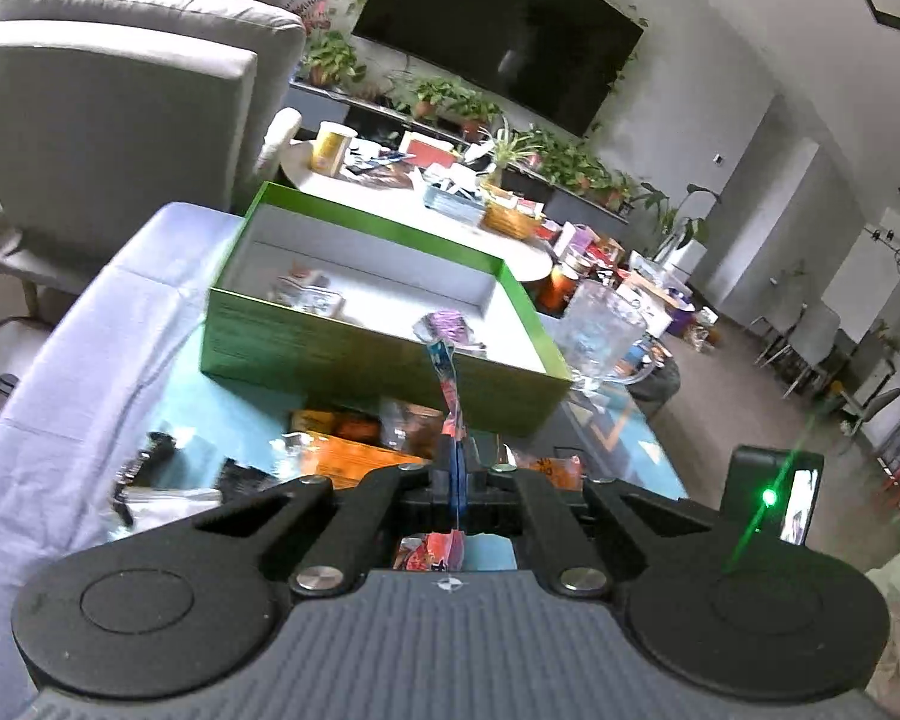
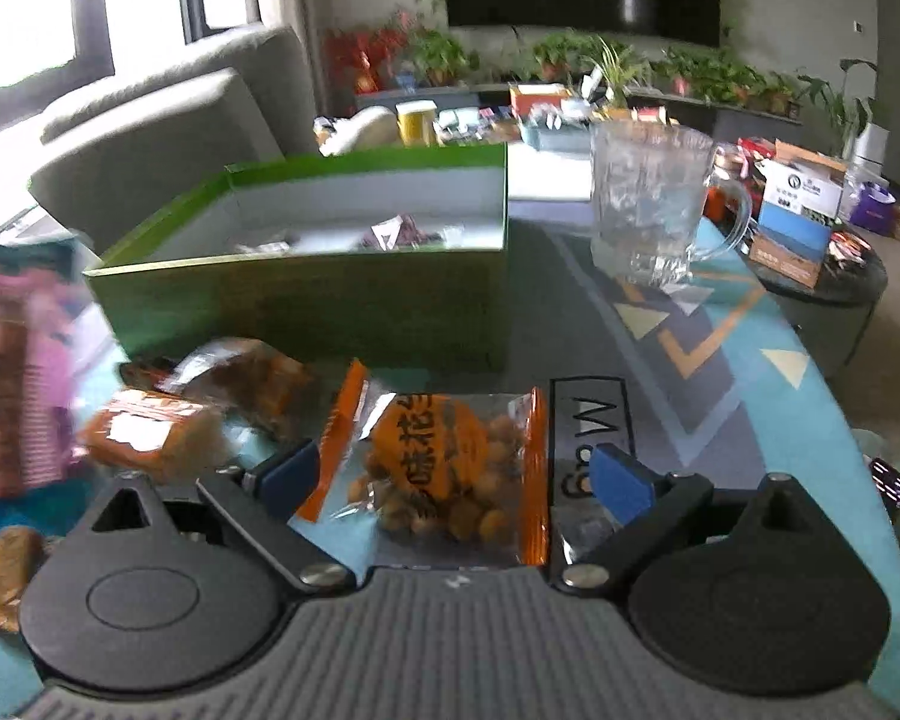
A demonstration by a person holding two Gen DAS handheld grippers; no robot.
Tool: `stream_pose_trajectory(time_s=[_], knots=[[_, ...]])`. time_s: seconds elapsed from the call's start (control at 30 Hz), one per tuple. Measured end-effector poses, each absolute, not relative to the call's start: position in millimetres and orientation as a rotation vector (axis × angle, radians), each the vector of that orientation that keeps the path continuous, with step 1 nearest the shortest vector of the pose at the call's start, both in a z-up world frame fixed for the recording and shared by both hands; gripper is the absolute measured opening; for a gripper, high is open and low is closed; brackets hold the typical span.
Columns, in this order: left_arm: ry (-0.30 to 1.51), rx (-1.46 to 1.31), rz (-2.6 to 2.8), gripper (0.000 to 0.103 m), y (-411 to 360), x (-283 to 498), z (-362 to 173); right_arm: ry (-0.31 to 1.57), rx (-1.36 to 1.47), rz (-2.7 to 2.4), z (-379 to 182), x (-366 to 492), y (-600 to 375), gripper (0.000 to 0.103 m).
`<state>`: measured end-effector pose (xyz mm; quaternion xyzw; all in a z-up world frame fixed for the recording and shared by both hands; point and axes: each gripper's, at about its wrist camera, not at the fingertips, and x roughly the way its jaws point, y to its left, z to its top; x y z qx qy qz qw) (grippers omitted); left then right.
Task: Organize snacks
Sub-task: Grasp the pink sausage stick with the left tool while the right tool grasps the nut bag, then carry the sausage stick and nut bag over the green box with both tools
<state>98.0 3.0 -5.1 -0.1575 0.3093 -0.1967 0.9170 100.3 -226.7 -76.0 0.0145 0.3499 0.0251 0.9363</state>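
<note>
We see an open green cardboard box [image 2: 306, 300] with white interior, holding several small wrappers. Before it lie orange snack packets: a clear orange-edged peanut packet [image 2: 444, 468] flat, and a thin red-blue wrapper [image 1: 450, 396] upright.

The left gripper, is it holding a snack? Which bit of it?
Yes. The left gripper pinches a thin snack packet by its middle. One end sticks up in front of the green box.

Open-topped green box [image 2: 306, 294] ahead, glass mug [image 2: 654, 204] beside it.
</note>
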Motion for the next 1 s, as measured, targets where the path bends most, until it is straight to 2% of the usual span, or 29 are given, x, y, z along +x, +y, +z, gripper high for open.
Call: stream_pose_trajectory(time_s=[0.3,1.0], knots=[[0.647,-0.313,-0.376,0.000,13.5,101.7,-13.4,0.787,-0.008,0.023,-87.4,119.5,-215.2,0.045],[0.569,-0.280,-0.357,0.001,12.2,107.2,5.0,0.674,0.036,0.090,-44.4,90.6,-230.0,0.044]])
